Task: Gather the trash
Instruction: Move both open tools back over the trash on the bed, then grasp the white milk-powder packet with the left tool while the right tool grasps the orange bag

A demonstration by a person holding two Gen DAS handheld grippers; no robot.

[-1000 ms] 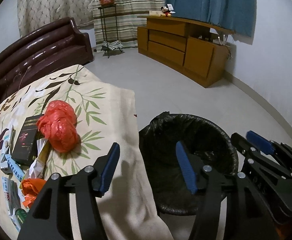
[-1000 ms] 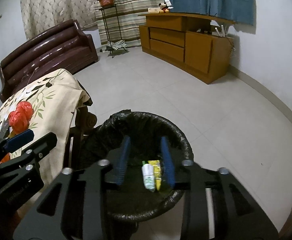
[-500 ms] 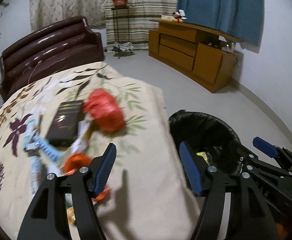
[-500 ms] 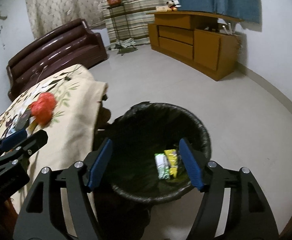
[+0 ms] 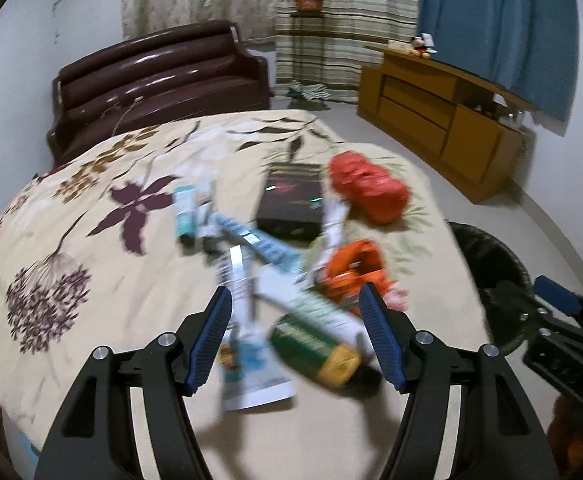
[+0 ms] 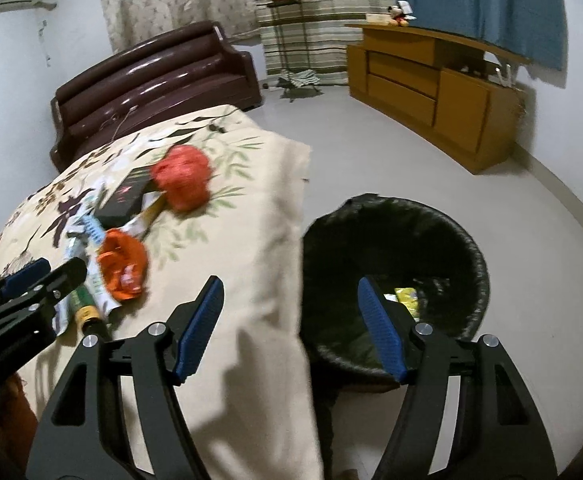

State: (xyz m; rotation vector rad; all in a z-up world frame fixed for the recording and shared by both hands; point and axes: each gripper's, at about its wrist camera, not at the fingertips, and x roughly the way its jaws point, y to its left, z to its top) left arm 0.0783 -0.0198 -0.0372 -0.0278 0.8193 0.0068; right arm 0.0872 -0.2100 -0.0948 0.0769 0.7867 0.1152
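Covering table: floral cloth [image 5: 91,280]; brown sofa [image 5: 159,80] behind, wooden cabinet [image 6: 431,88] right.

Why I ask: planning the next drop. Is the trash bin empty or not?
Not empty. The right wrist view shows a yellow wrapper low inside the black-lined trash bin, mostly dark otherwise.

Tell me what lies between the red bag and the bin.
Only bare floral cloth lies between the red bag and the bin, as the right wrist view shows.
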